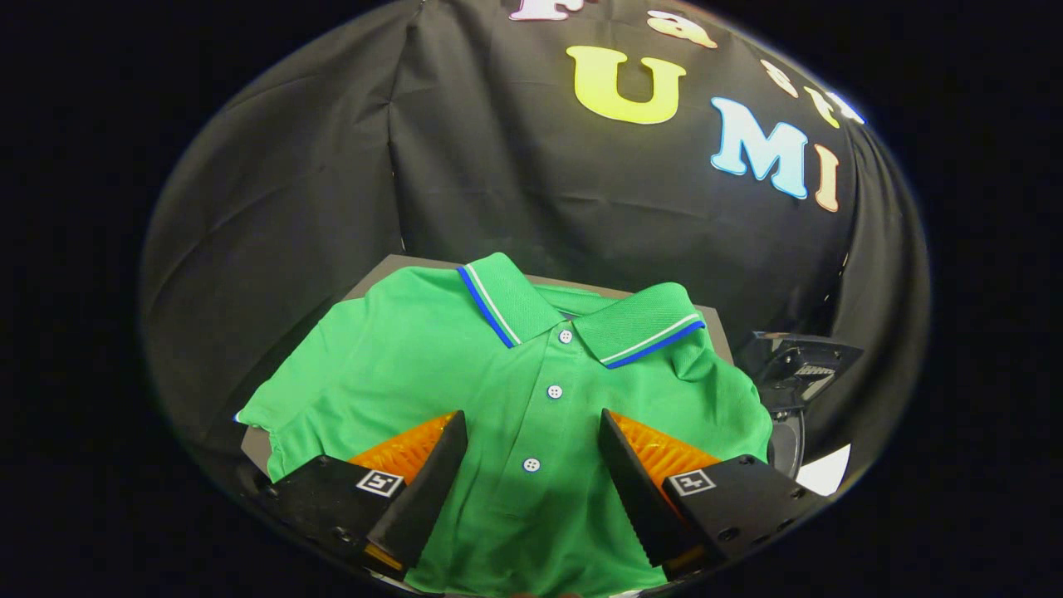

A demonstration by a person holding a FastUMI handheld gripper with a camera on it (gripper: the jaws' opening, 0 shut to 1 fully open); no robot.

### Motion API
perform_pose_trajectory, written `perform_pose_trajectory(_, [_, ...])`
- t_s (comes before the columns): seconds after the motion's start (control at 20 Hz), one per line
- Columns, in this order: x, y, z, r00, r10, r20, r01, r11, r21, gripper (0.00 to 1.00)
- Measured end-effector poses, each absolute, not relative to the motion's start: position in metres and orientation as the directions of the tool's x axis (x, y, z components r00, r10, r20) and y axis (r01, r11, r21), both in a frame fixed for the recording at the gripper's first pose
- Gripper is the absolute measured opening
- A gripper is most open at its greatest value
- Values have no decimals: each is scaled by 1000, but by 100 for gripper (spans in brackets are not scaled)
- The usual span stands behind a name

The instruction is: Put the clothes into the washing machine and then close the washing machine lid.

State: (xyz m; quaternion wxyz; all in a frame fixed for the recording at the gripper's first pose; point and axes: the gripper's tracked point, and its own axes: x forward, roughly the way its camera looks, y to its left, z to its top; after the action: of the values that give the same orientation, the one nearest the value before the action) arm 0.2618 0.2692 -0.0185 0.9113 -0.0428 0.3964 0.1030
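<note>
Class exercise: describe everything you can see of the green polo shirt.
The green polo shirt lies spread flat, front up, on a grey surface. It looks like knitted piqué fabric, with a folded collar edged in blue and white stripes, short sleeves and a placket with three white buttons done up. The gripper is open, its fingers either side of the placket, the lowest button between them.

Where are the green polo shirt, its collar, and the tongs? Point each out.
green polo shirt [432,365]: gripper view, chest fabric.
collar [511,299]: gripper view, striped flap.
tongs [531,453]: gripper view, midway between open fingertips.
</note>
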Motion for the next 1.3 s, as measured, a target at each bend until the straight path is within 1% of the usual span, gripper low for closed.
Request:
perform_pose_trajectory(0.2, [262,272,-21,655,189,-732,-216,975,58,98])
perform_pose_trajectory(0.3, [262,274,-19,664,214,-717,-255,966,53,98])
perform_pose_trajectory(0.4, [260,276,-21,674,218,-705,-283,959,26,89])
perform_pose_trajectory(0.55, [259,275,-24,664,222,-714,-277,960,41,89])
perform_pose_trajectory(0.8, [257,276,-21,644,253,-722,-313,948,52,53])
perform_pose_trajectory(0.9, [261,278,-17,632,270,-726,-355,934,38,53])
perform_pose_trajectory(1.0, [257,274,-18,646,252,-720,-289,954,75,21])
perform_pose_trajectory(1.05, [259,276,-23,645,251,-721,-280,956,82,6])
perform_pose_trajectory(1.3, [260,277,-20,654,269,-707,-306,949,78,5])
